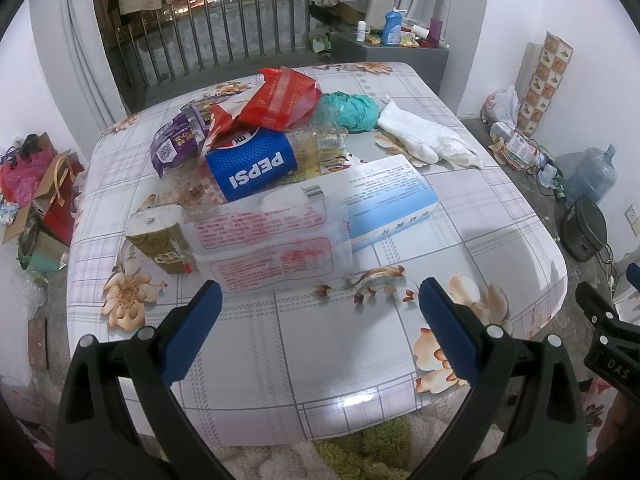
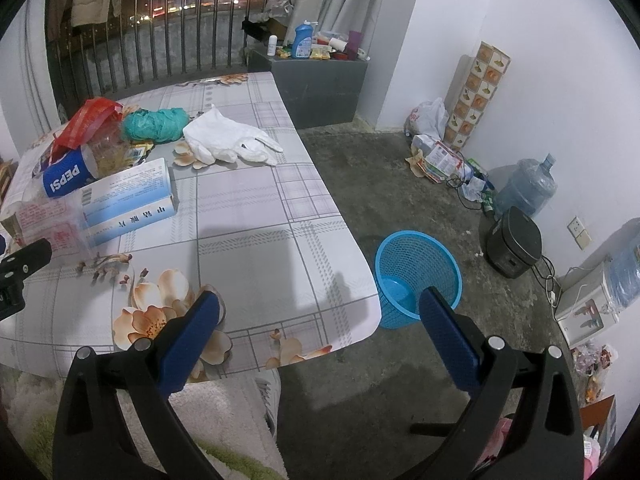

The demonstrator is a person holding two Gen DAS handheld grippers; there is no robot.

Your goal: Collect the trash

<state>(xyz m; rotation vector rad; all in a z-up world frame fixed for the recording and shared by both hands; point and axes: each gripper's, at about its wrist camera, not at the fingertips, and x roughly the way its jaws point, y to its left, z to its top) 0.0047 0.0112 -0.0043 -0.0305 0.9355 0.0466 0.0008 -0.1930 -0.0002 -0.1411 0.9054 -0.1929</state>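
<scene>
I'm counting the litter lying on the table point(image 1: 460, 208).
I'm seeing one Pepsi cup point(image 1: 252, 168), one red bag point(image 1: 284, 100), one green wad point(image 1: 352, 110), one white glove point(image 1: 424, 136), one blue box point(image 1: 384, 196), one blue basket point(image 2: 416, 276).

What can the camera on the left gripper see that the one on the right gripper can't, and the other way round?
Only the left wrist view shows the purple wrapper and the gold-wrapped tissue pack at the pile's left edge, plus bags on the floor left of the table.

Only the right wrist view shows the blue mesh basket on the floor beside the table.

Both show the Pepsi cup, the red bag, the white glove, the blue-and-white box and the flowered tablecloth. Each gripper's fingers stand open, holding nothing.
</scene>
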